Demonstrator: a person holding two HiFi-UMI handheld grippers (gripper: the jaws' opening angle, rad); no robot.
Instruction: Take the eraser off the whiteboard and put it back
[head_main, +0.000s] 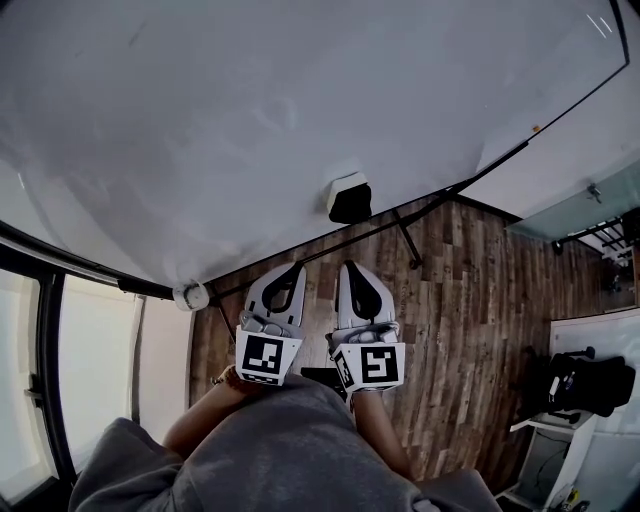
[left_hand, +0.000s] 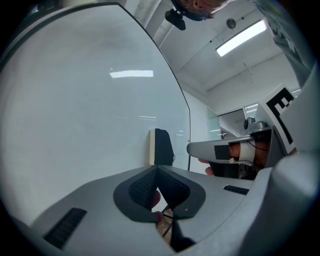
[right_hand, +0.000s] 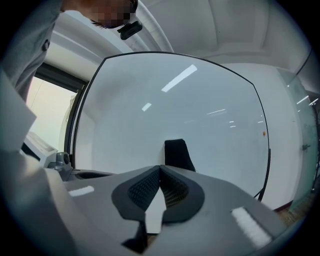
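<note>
Eraser (head_main: 349, 197) clinging to the whiteboard (head_main: 250, 120), low on its face and close to the bottom edge above the wood floor (head_main: 470, 320). Left hand-held gripper (head_main: 295, 268) and right hand-held gripper (head_main: 349, 267) sit side by side on the near side, both aimed toward the eraser and apart from it. Each has its jaws pressed together with nothing between them. Judged progress: nothing is done yet. Opening the jaws, reaching, pulling the eraser off and setting it back all remain.
</note>
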